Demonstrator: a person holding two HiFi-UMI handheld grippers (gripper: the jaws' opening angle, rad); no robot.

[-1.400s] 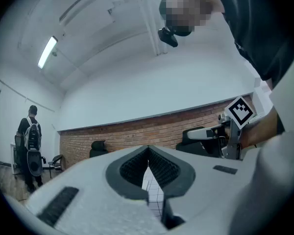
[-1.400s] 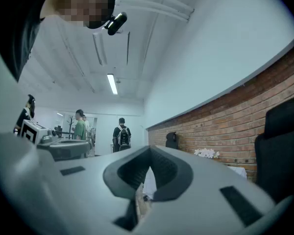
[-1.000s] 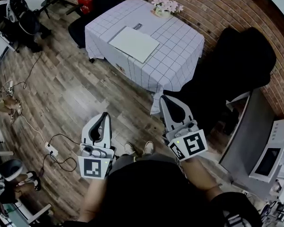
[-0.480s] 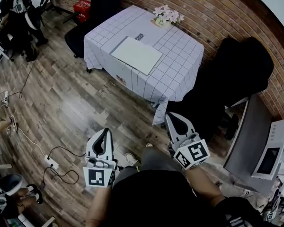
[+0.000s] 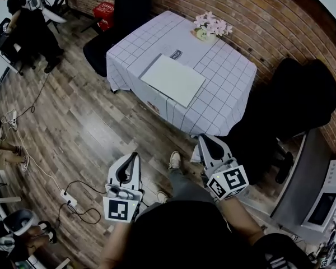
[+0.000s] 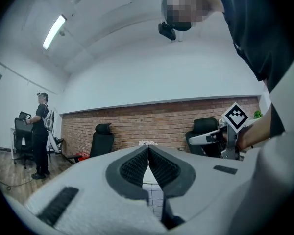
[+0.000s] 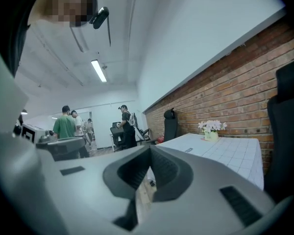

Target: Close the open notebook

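Note:
A white notebook (image 5: 173, 80) lies flat on the table with the checked cloth (image 5: 224, 94), far ahead in the head view. My left gripper (image 5: 135, 156) and right gripper (image 5: 204, 138) hang over the wooden floor, well short of the table, both pointing toward it. Each is shut with nothing between its pads. In the left gripper view the shut jaws hide most of the table (image 6: 154, 199), and the right gripper (image 6: 220, 138) shows at the right. The right gripper view shows the table (image 7: 225, 151) from the side; I cannot make out the notebook there.
A pot of pale flowers (image 5: 210, 27) and a small dark card (image 5: 176, 53) stand on the table behind the notebook. Black office chairs (image 5: 302, 94) flank the table along the brick wall. A power strip with cables (image 5: 67, 198) lies on the floor at left. People stand at far left.
The table and notebook have come closer and slid right in the head view. Both grippers sit lower in the frame, still shut and empty.

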